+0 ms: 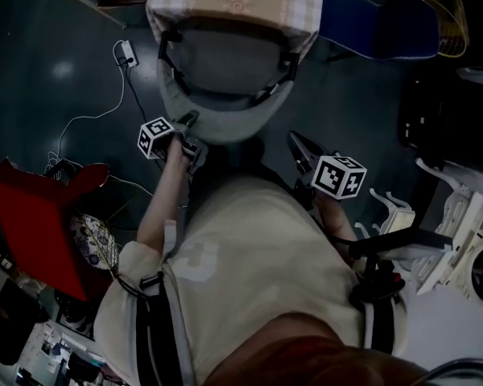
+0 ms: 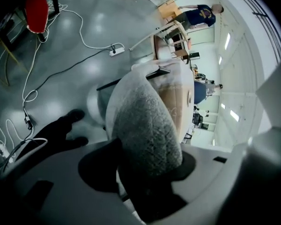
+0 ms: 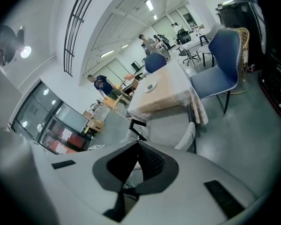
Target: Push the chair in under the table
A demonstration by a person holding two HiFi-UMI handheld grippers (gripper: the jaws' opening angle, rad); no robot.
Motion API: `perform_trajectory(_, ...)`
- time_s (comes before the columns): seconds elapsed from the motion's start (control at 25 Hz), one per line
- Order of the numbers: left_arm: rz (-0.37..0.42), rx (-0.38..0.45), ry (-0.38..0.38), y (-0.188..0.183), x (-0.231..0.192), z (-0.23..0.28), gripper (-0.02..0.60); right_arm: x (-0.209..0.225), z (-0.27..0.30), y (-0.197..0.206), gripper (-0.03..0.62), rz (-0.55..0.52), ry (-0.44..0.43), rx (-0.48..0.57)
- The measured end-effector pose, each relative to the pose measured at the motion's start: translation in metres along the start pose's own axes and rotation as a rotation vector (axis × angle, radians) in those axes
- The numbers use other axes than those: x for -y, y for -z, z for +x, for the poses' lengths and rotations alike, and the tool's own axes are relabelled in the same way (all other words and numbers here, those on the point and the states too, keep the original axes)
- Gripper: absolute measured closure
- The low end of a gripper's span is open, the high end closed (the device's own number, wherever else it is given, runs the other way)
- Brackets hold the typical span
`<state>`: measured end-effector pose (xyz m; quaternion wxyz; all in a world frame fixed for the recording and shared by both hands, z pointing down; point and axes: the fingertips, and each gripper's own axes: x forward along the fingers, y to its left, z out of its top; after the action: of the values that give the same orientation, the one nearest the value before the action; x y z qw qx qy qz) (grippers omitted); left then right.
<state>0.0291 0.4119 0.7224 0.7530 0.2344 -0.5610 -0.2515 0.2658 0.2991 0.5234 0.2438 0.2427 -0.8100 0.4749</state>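
The grey chair (image 1: 225,75) stands with its seat tucked under the bench (image 1: 233,2), which wears a checked cloth, and its curved backrest (image 2: 145,125) faces the person. The left hand-held gripper (image 1: 189,123) sits at the backrest's upper rim, its jaws wide apart with the padded edge between them. The right hand-held gripper (image 1: 298,145) hangs just off the chair's back, touching nothing, its jaws closed together and empty. A blue chair (image 1: 386,22) stands at the bench's far right, and a white cable with a power strip (image 1: 127,53) lies on the dark floor (image 1: 56,71) to the left.
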Motion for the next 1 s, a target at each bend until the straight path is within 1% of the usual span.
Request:
perform_trajectory(0.2,0.131,-0.095,-0.019,0.006,-0.001,-0.001,0.362,-0.019,0.007,-0.002,0.583,-0.036,-0.013,0.010)
perform_trajectory(0.36,0.213,-0.168,-0.028,0.006,-0.003,-0.001,0.344,-0.035,0.018,-0.001,0.583,-0.065,-0.018,0.015)
perform_trajectory(0.48,0.250,-0.212,-0.038,0.007,-0.005,-0.004,0.334,-0.046,0.022,0.001,0.583,-0.075,-0.020,0.022)
perform_trajectory(0.6,0.254,-0.271,-0.042,0.011,-0.007,-0.007,0.333,-0.053,0.024,0.006,0.583,-0.074,-0.012,0.030)
perform_trajectory(0.8,0.301,-0.364,-0.011,0.005,0.002,-0.023,0.333,-0.069,0.034,0.011,0.583,-0.059,0.013,0.073)
perform_trajectory(0.88,0.328,-0.390,0.008,0.007,0.006,-0.030,0.333,-0.073,0.039,0.010,0.583,-0.064,0.010,0.078)
perform_trajectory(0.96,0.372,-0.414,0.033,0.013,0.011,-0.040,0.333,-0.076,0.043,0.006,0.583,-0.081,0.000,0.076)
perform_trajectory(1.0,0.407,-0.432,0.045,0.018,0.015,-0.045,0.333,-0.077,0.044,0.004,0.583,-0.089,-0.004,0.076)
